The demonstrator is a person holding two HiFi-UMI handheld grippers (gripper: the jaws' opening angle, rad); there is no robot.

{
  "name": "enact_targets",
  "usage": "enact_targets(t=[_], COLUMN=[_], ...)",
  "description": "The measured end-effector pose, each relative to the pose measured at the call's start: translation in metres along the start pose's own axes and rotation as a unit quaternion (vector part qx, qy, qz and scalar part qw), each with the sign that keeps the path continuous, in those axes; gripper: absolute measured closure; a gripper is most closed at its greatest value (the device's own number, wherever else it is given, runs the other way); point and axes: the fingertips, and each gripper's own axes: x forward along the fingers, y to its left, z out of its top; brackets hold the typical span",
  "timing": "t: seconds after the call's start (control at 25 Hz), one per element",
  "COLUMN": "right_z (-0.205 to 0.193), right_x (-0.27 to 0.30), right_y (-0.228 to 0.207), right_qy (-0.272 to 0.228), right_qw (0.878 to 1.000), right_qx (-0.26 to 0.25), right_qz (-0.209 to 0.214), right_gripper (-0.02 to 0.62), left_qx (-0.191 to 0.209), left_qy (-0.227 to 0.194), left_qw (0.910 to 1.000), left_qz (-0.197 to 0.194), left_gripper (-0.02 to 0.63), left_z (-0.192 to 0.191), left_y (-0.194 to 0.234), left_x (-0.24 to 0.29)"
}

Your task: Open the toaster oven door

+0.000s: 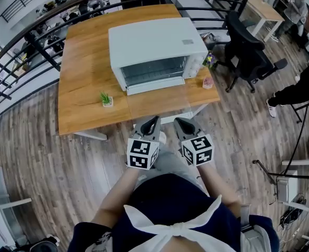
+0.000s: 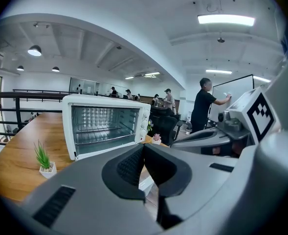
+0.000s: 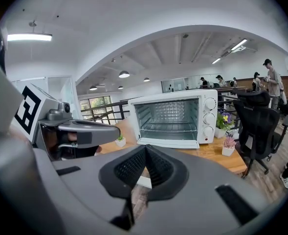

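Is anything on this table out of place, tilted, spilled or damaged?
Nothing stands out. The toaster oven sits level on the wooden table. The small green plant stands upright in its pot, and so does the pink plant near the right edge. Nothing is spilled.

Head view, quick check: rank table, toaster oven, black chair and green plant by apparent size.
1. table
2. toaster oven
3. black chair, though it sits lower, farther from the camera
4. green plant
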Motion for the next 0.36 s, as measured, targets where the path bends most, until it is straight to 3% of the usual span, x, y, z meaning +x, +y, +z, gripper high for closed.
enact_targets(t=[0.36], right_z=[-0.0036], right_x=[-0.0057], right_y=[0.0059], right_qy=[0.001], right_qw=[1.000], right_qx=[-0.002], right_qz=[-0.002], right_gripper=[0.592], left_qx=[0.000], left_qy=[0.001], left_qw=[1.0000], left_qz=[0.002], left_gripper=[0.584], left_z=[-0.0041], left_y=[-0.0021], left_x=[-0.0064])
